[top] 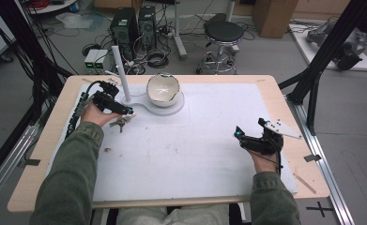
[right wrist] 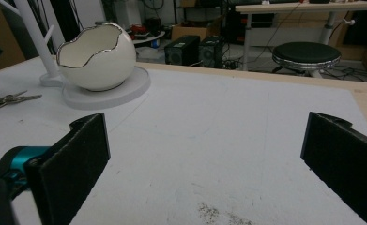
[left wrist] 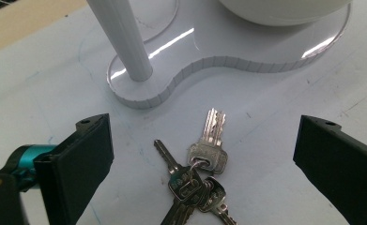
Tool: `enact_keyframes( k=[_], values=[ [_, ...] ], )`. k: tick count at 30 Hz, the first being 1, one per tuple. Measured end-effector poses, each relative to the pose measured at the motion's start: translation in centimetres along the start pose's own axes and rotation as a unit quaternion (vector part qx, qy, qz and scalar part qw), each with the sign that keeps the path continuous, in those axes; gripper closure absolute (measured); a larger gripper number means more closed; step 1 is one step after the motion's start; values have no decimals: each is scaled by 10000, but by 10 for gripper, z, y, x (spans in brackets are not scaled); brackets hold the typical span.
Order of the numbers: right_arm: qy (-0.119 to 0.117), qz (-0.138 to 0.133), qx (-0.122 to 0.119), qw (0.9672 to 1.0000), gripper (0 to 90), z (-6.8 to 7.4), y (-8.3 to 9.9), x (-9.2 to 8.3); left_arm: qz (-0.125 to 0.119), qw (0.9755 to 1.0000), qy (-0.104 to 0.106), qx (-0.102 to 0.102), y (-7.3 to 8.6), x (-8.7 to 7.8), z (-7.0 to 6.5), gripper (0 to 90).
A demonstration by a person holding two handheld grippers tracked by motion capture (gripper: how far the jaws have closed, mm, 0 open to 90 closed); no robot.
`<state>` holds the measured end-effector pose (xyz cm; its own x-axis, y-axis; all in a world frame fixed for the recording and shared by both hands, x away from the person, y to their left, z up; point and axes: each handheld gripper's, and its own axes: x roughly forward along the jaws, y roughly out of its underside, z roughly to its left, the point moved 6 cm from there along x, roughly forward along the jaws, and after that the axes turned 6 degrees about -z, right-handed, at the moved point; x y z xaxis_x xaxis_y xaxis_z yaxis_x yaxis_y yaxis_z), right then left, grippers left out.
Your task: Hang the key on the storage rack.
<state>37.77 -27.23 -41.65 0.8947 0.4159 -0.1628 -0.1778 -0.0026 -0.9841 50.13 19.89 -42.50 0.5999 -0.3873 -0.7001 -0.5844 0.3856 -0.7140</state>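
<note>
A bunch of silver keys [left wrist: 197, 178] lies flat on the white mat, seen small in the high view [top: 121, 122] and far left in the right gripper view [right wrist: 10, 100]. My left gripper [top: 128, 110] hovers just over them, open, jaws wide on either side of the bunch [left wrist: 204, 164]. Behind the keys stands a white stand [top: 164, 107] with an upright post [left wrist: 122, 40] and an egg-shaped bowl [top: 162, 88] with a jagged rim [right wrist: 96, 56]. My right gripper [top: 238, 135] rests open over bare mat at the right [right wrist: 204, 154].
The white mat [top: 195, 145] covers most of the wooden table [top: 284, 103]. A small dark smudge [top: 107, 150] lies near the left sleeve. Beyond the table are a stool [top: 223, 33], computer towers [top: 132, 26] and cables on the floor.
</note>
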Motion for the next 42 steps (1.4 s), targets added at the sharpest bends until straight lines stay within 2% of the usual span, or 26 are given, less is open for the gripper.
enact_keyframes(
  k=[3, 12, 14, 19, 21, 26, 30, 35, 37, 38, 42],
  values=[
    [-2, 2, -16, 10000, 5, 0, 0, 0, 90, 9999, 50, -64, 3, 6, 2, 57],
    [-22, 33, -27, 10000, 5, 0, 1, 0, 371, 9988, 315, 34, 7, 24, -3, 81],
    [-20, 17, -20, 10000, 5, 0, 1, 0, 525, 9980, 336, 65, 8, 28, -4, 83],
    [-26, 9, -32, 10000, 5, -1, 1, 0, 831, 9954, 345, 341, 5, 36, -10, 101],
    [-32, 12, -42, 10000, 5, -1, 1, 0, 869, 9950, 380, 328, 5, 38, -10, 123],
    [-29, 24, -34, 10000, 6, -1, 1, 0, 1197, 9909, 432, 441, 7, 43, -10, 136],
    [-19, 33, -29, 10000, 5, -2, 2, 0, 1252, 9899, 460, 484, 5, 46, -11, 195],
    [-12, 22, -45, 10000, 5, -2, 1, -1, 1396, 9881, 374, 534, 8, 49, -9, 245],
    [-6, 25, -26, 10000, 6, -3, 2, -1, 1399, 9883, 321, 519, 8, 50, -8, 257],
    [-15, 36, -37, 10000, 6, -3, 2, -1, 1388, 9884, 326, 517, 8, 50, -8, 294],
    [-13, 56, -58, 10000, 6, -3, 2, 0, 1422, 9877, 343, 548, 8, 50, -7, 329]
  ],
)
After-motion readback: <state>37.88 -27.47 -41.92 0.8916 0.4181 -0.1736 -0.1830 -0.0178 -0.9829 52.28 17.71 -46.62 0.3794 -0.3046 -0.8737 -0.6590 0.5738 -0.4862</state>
